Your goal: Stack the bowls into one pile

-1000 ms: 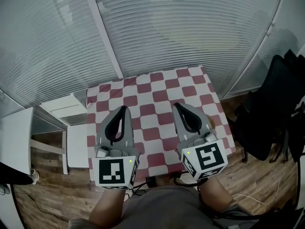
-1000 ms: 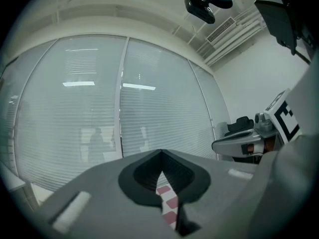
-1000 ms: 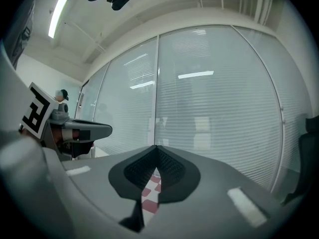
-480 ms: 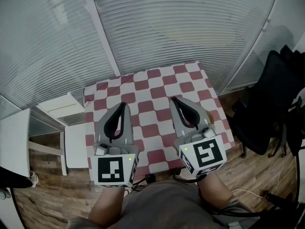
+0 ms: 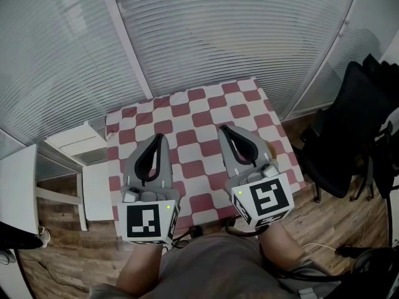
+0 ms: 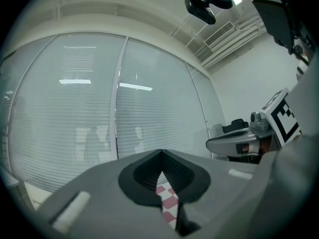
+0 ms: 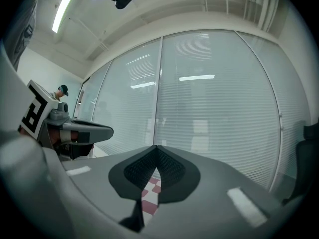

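1. Grippers, general position. Left gripper (image 5: 161,138) and right gripper (image 5: 222,130) are held side by side over the near half of the table (image 5: 193,114). Both point level and away from the person, towards the blinds (image 5: 237,36). The marker cubes face up at the person's end.

2. Left gripper, state. In the left gripper view its jaws meet at the tips (image 6: 160,154) with nothing between them. Only a sliver of the red-and-white checked cloth (image 6: 168,203) shows through the slot behind the pads.

3. Right gripper, state. In the right gripper view the jaws likewise lie tip to tip (image 7: 156,148) and grip nothing. The same cloth shows below them.

4. Task objects. No bowl shows in any view, whether single or stacked. The checked cloth ahead of and between the grippers carries none, and the strips of cloth under the two tools are hidden.

5. Governing relation. With no bowl in view, its direction from either tool cannot be told, and neither hand can be called the nearer. Judged from this scene alone, any approach would first need a bowl in sight, and closed jaws would have to part before taking a rim.

6. Surroundings. White shelf unit (image 5: 75,143) stands beside the table's left edge, and black chair (image 5: 349,136) stands well apart at the right.
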Motion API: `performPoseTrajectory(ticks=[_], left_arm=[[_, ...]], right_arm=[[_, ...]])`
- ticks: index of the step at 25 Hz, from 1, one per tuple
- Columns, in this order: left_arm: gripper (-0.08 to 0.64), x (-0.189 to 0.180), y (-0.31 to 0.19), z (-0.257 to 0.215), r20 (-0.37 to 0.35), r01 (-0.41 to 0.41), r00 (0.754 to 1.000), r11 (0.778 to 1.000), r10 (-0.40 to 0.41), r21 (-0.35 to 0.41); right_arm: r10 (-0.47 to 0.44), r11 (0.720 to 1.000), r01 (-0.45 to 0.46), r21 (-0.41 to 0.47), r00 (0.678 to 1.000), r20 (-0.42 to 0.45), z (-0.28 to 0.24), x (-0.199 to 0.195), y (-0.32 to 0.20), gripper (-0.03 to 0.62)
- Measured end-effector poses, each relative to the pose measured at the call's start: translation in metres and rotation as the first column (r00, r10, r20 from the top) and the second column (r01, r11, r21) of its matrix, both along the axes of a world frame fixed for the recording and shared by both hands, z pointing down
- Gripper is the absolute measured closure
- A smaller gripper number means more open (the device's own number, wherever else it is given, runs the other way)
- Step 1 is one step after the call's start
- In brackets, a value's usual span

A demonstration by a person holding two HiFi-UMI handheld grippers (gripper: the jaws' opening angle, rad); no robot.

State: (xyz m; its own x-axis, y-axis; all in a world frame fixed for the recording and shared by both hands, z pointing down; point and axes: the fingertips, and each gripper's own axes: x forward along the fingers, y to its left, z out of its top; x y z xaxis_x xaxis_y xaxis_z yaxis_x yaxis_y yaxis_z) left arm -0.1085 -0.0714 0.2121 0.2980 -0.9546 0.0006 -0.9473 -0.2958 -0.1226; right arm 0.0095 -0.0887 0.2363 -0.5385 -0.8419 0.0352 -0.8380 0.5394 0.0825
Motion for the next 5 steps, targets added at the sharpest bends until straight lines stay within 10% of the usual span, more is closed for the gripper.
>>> performPoseTrajectory(ticks=[5], left_arm=[[0.56,0.0039,0.0,0.0005,0.0,-0.004,1.0,1.0,0.004,0.0]], right_arm=[[0.008,1.0,-0.008,-0.009,1.0,-0.002,0.0026,0.0041,0.0001,0.566]])
